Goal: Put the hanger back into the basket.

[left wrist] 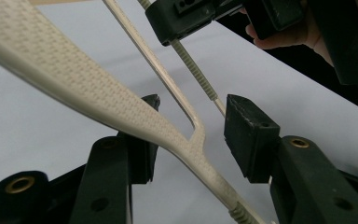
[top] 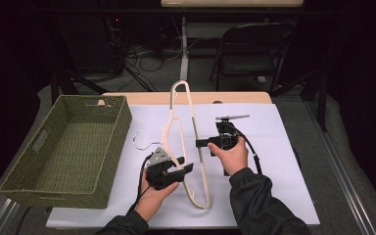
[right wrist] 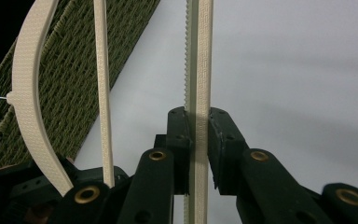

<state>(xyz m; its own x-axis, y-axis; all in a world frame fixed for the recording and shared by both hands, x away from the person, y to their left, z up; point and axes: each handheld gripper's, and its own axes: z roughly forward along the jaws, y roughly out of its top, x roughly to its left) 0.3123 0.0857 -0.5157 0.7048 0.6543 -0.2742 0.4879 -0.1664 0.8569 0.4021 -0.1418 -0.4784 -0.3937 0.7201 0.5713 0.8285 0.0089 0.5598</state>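
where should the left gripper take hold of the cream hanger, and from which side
Judging by its pose, grip the hanger at the narrow neck where shoulder and bar merge, coming from the person's side. It already sits between the left gripper's open jaws, thin enough to clamp; the right gripper holds the ridged bar.

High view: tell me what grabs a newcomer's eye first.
A cream hanger lies mid-table on white paper, its straight bar clamped by the right gripper. The left gripper straddles its lower arm, pads not yet pressing. A green woven basket sits at left.
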